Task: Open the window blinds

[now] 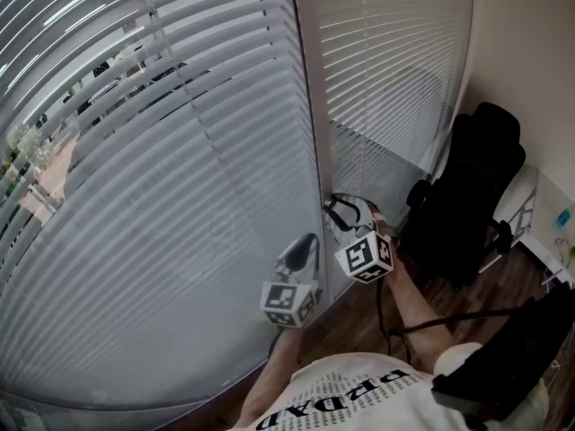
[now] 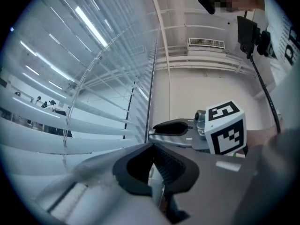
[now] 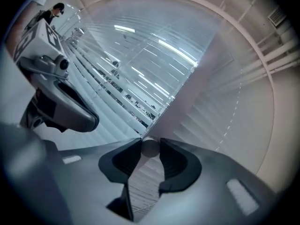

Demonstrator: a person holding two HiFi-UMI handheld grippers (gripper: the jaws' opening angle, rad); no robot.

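Person's right gripper (image 3: 150,143) clamps its tips on a grey round tilt rod (image 3: 150,150) by the white frame (image 1: 310,133) btwn two windows. The left gripper (image 2: 152,146) sits just beside it, tips together. White horizontal-slat window blinds (image 1: 180,196) hang over both panes, slats part-tilted, outdoors showing thru upper left.

Cameras at the window
Head view looks steeply down; gripper views sit close; all share the blinds (image 1: 180,223), frame left.
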